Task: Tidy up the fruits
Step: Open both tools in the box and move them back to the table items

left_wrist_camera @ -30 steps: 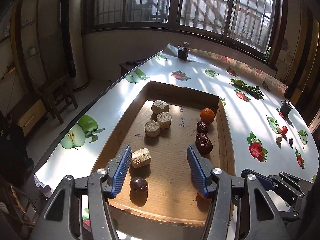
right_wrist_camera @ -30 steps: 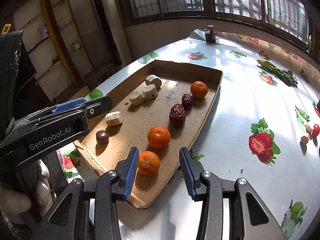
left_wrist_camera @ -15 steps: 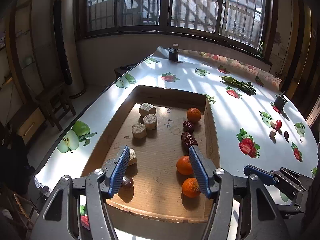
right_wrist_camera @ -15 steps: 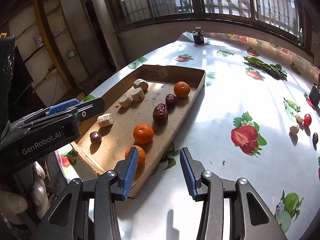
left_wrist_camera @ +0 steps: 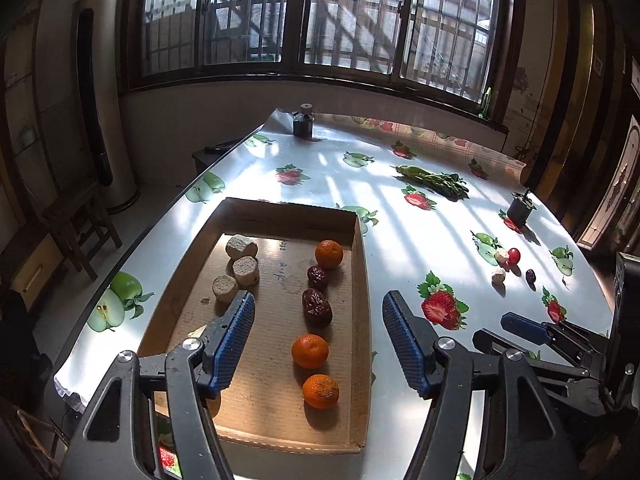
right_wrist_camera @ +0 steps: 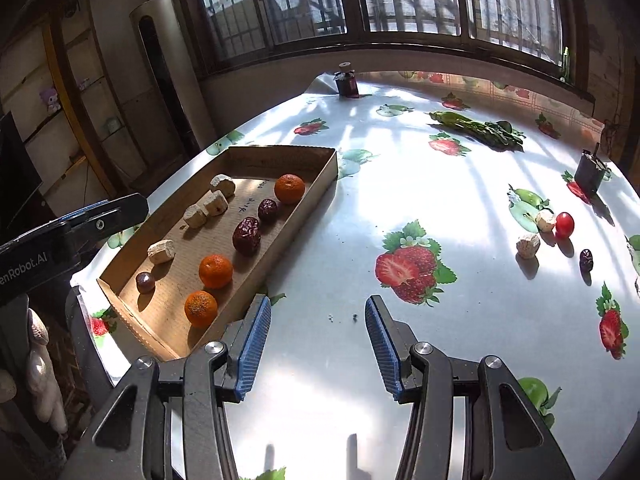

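Compared with a second ago, both grippers are sitting farther back and to the right of the cardboard tray (left_wrist_camera: 362,280). The left gripper (left_wrist_camera: 318,340) was framing the pale chunk and dark fruit at the tray's left side; its jaws have just been opening and are now standing released, with nothing pressed between the pads. Two tangerines (left_wrist_camera: 310,351) are lying between and below its fingers, untouched, with a wrinkled date (left_wrist_camera: 317,307) just beyond them.

The right gripper (right_wrist_camera: 316,340) has shifted off the tray; it was framing the nearest tangerine (right_wrist_camera: 201,308), which is now lying left of its left finger (right_wrist_camera: 253,344), inside the tray. Its jaws have also been widening and are standing released over bare tablecloth (right_wrist_camera: 320,380), holding nothing.

The tray is holding three tangerines, two dates, four pale chunks and a small dark round fruit (right_wrist_camera: 145,282). Well apart on the cloth to the right are lying a red cherry tomato (right_wrist_camera: 565,225), two pale chunks (right_wrist_camera: 528,246) and a small date (right_wrist_camera: 586,260).
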### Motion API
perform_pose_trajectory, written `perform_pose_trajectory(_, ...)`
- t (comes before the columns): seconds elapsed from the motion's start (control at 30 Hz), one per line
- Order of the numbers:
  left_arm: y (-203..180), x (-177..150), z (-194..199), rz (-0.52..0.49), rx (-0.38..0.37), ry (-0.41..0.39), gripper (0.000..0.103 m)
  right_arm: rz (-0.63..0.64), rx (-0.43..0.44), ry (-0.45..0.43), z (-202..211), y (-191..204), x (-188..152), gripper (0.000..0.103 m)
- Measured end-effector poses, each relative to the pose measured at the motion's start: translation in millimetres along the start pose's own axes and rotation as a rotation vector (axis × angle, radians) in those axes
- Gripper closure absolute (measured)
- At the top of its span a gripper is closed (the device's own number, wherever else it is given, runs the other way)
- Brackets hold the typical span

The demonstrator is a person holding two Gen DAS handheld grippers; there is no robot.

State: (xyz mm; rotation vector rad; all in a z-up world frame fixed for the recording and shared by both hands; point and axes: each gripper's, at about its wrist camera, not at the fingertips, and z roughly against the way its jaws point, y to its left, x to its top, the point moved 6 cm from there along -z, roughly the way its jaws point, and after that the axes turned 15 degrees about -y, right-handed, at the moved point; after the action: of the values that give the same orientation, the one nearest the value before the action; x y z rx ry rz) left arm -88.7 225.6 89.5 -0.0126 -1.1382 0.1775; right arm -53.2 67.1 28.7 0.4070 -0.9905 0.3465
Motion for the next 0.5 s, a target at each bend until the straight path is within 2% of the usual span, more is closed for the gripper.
perform_pose_trajectory(0.23,-67,33,-11,-0.035,-0.160,-0.012,0.033,-0.100,-0.225,-0.106,41,-124,58,0.050)
perform_pose_trajectory(0.3,-90,40,-18,-0.062,-0.200,-0.019,0.032,-0.143,-0.287,-0.129,51,-162,73,0.047)
perform_pose_trajectory(0.37,-114,45,-29,-0.092,-0.231,-0.021,0.027,-0.197,-0.334,-0.141,55,-197,81,0.045)
perform_pose_trajectory(0.5,-158,37,-62,-0.136,-0.291,0.023,0.027,-0.288,-0.386,-0.136,46,-244,75,0.045)
